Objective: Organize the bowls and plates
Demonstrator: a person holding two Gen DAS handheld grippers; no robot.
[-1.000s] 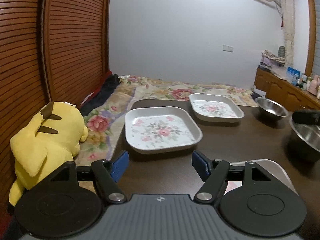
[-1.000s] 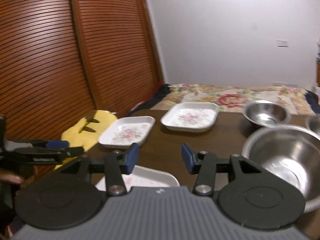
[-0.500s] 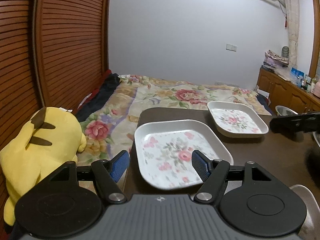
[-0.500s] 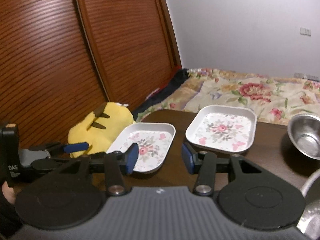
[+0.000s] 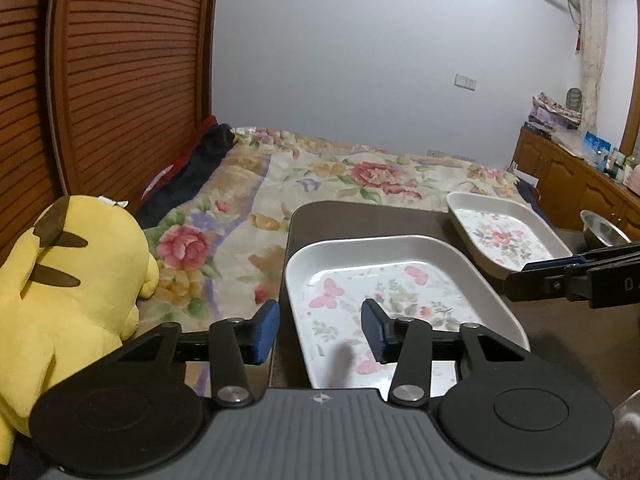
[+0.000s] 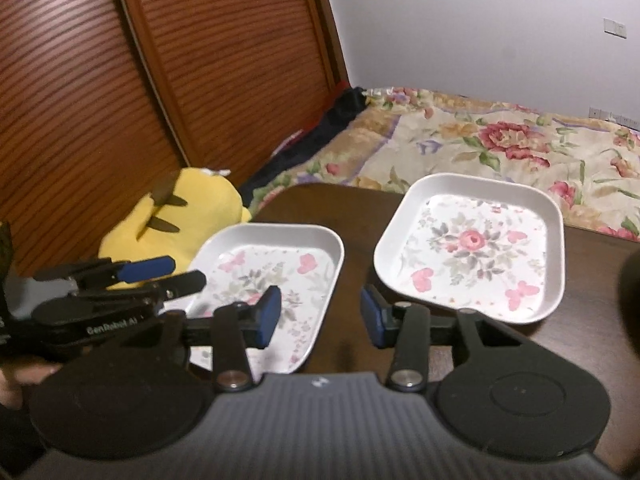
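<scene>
Two white square floral plates lie on the dark table [image 5: 400, 220]. The near plate [image 5: 400, 280] is right in front of my open, empty left gripper [image 5: 320, 330], whose jaws straddle the plate's left rim. The far plate [image 5: 504, 236] sits behind it to the right. In the right wrist view, the near plate [image 6: 288, 268] is on the left and the far plate [image 6: 476, 244] on the right. My right gripper [image 6: 320, 316] is open and empty, over the gap between them. A steel bowl [image 5: 604, 232] shows at the far right.
A yellow plush toy [image 5: 68, 280] lies left of the table, beside the slatted wooden doors [image 5: 120, 80]. A floral bedspread [image 5: 320, 176] lies beyond the table. My right gripper's fingers [image 5: 560, 276] reach in from the right. A wooden cabinet [image 5: 580, 188] stands at the far right.
Both grippers have moved forward and left toward the two floral plates. The large steel bowl has left both views. Both grippers stay open.
</scene>
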